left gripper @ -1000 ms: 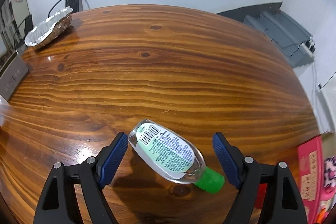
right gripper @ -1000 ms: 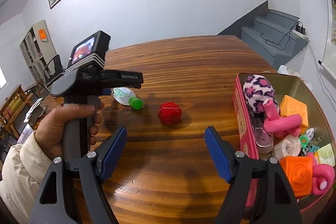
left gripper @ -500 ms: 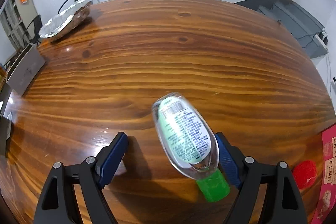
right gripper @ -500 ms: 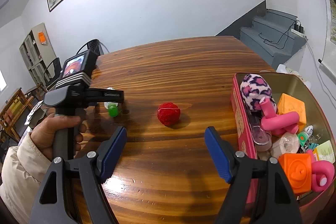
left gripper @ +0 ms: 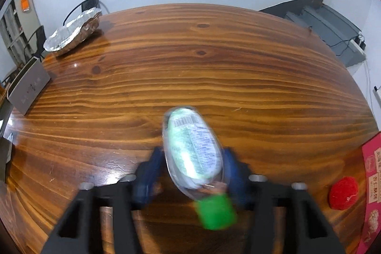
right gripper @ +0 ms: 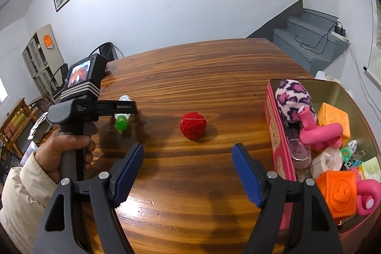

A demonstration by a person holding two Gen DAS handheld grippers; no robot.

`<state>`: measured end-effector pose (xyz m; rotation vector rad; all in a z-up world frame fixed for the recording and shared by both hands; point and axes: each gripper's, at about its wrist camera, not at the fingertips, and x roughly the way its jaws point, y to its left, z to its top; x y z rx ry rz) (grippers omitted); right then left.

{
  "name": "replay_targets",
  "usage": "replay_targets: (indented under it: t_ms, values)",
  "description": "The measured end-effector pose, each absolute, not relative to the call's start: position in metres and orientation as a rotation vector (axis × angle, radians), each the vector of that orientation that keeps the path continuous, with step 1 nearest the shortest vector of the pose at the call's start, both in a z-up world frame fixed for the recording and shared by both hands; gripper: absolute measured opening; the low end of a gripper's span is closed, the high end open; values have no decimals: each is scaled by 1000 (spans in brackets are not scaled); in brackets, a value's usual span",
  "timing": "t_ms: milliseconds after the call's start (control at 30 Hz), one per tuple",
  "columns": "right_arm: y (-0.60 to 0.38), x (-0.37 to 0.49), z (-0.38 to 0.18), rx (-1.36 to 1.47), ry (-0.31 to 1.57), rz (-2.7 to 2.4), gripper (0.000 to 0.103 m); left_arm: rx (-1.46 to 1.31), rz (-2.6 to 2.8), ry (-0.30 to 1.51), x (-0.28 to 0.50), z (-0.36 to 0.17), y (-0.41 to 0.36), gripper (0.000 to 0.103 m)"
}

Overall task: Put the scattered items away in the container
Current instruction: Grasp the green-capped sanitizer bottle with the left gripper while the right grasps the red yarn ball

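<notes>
A clear sanitizer bottle (left gripper: pixel 193 151) with a green cap (left gripper: pixel 215 212) lies on the wooden table (left gripper: pixel 190 68), blurred in the left wrist view. My left gripper (left gripper: pixel 193 154) straddles it; its jaws are closing and the blue pads (left gripper: pixel 154 166) sit against the bottle's two sides. The right wrist view shows that left gripper (right gripper: pixel 123 108) over the bottle (right gripper: pixel 122 116), held by a hand (right gripper: pixel 64 149). My right gripper (right gripper: pixel 188 149) hangs open and empty just short of a red ball (right gripper: pixel 193 125). The pink tin (right gripper: pixel 272 116) at the right holds several toys.
A foil-covered dish (left gripper: pixel 71 36) and a grey box (left gripper: pixel 27 87) sit at the table's far left. The red ball (left gripper: pixel 344 193) lies beside the tin's pink wall (left gripper: pixel 371 182). Grey steps (right gripper: pixel 307 44) rise beyond the table's far right corner.
The left jaws have narrowed from wide apart to flanking the bottle closely. The left gripper slid along the table and the bottle now lines up between the pads. The right gripper kept still.
</notes>
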<state>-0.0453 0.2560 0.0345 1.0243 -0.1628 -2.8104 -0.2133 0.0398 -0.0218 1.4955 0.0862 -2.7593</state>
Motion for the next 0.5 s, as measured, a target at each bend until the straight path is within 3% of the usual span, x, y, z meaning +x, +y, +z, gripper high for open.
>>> replay_targets:
  t_ms: [500]
  values:
    - [252, -63, 30, 1088, -170, -2797, 80, 1439, -2867, 270, -200, 12, 29, 48]
